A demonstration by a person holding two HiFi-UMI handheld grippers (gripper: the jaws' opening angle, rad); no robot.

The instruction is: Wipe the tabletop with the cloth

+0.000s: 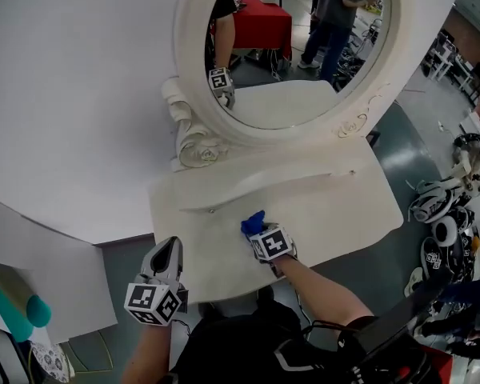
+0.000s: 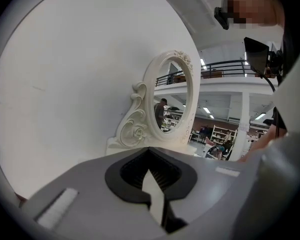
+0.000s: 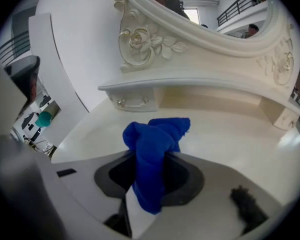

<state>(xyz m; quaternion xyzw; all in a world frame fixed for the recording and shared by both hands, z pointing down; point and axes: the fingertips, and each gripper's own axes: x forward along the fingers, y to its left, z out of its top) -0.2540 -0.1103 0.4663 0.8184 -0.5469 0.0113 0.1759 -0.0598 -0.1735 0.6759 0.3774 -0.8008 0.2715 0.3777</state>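
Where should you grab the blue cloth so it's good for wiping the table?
Pinch the crumpled blue cloth at its bunched middle, coming from the front edge of the cream tabletop, as the right hand-held gripper does. Its jaws are shut on that bunch, leaving a loose wad sticking out ahead for wiping.

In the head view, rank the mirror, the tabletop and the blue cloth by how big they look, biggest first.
1. The mirror and the tabletop: about alike, and the picture's top edge cuts the mirror, so no ranking between them.
2. The cloth: far smallest, bunched in the right gripper.
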